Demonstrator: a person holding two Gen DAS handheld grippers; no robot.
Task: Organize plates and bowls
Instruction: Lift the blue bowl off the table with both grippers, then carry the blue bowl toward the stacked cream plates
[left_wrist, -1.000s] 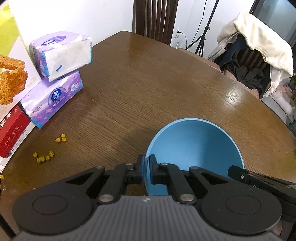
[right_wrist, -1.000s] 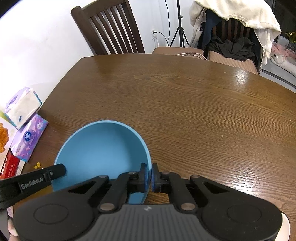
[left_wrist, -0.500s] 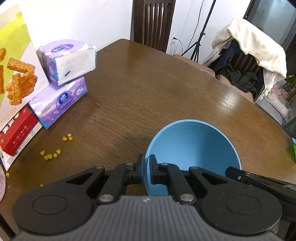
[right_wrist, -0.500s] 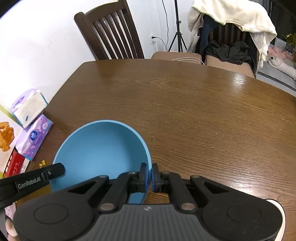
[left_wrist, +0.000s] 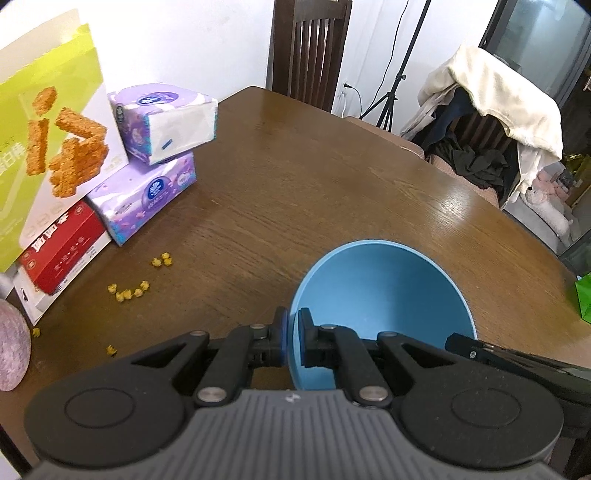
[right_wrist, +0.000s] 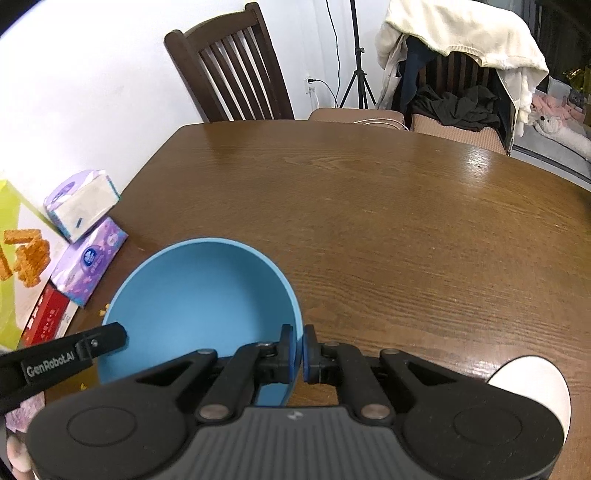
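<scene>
A blue bowl (left_wrist: 380, 295) (right_wrist: 199, 299) hangs above the brown wooden table (left_wrist: 314, 177) (right_wrist: 388, 221), pinched by both grippers. My left gripper (left_wrist: 292, 341) is shut on the bowl's left rim, one pad inside and one outside. On the opposite rim my right gripper (right_wrist: 298, 349) is shut too. Each gripper's arm pokes into the other's view at the frame edge. The bowl's inside looks bare. A white rounded dish edge (right_wrist: 532, 387) shows at the lower right of the right wrist view.
Two purple tissue packs (left_wrist: 155, 158), a red box (left_wrist: 59, 247) and a green-and-white snack box (left_wrist: 44, 122) stand at the table's left. Yellow crumbs (left_wrist: 129, 291) lie near them. Chairs (right_wrist: 232, 66), one draped with clothes (right_wrist: 461, 55), and a tripod stand beyond the table.
Both grippers have drawn back and risen with the bowl held between them. More of the boxes, the chairs and the far room now shows.
</scene>
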